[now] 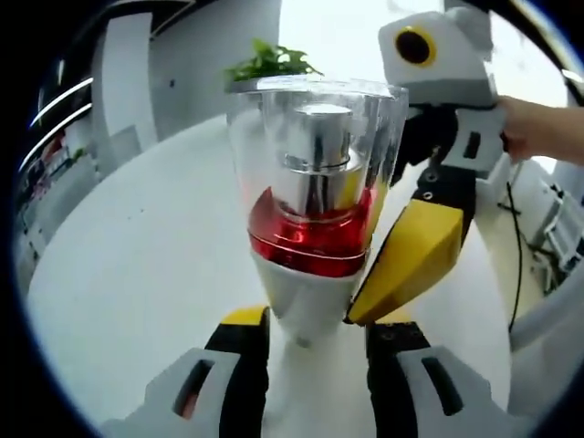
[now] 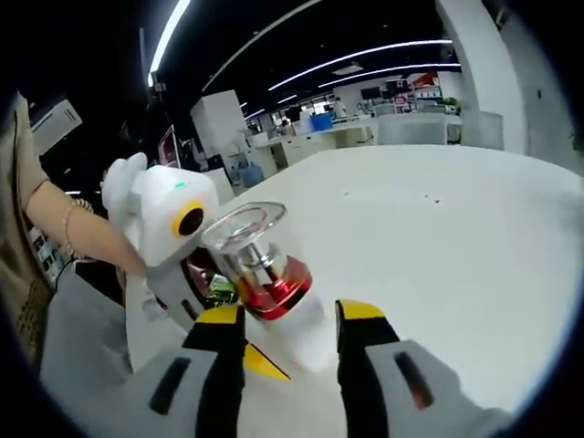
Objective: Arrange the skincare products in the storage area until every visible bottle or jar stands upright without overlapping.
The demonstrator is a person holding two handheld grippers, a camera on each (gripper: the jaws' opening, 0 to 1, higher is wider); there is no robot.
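1. The bottle [image 1: 310, 205] has a white body, a red band, a silver pump and a clear cap; it is held above the white desk [image 1: 137, 274] between the two hand-held grippers, not resting on it.
2. In the left gripper view it stands roughly upright, just beyond the tips of the left hand-held gripper [image 1: 310, 333], its white base narrowing down between the two yellow-tipped jaws.
3. The left jaws sit close on either side of that base – whether they actually clamp it cannot be told.
4. The right hand-held gripper [image 1: 411, 260] comes in from the right of that view; one yellow jaw lies against the bottle's lower right side, touching the red band and white body.
5. In the right gripper view the bottle [image 2: 269, 274] leans towards the upper left, its white body between the right hand-held gripper [image 2: 290, 319] jaws, which stand apart on either side – contact here cannot be told.
6. Behind it is the left hand-held gripper [image 2: 196, 274], white, held by a person's hand [image 2: 100, 242].
7. In the left gripper view a hand [image 1: 538, 128] holds the right tool, and a green plant [image 1: 269, 62] shows behind the cap.
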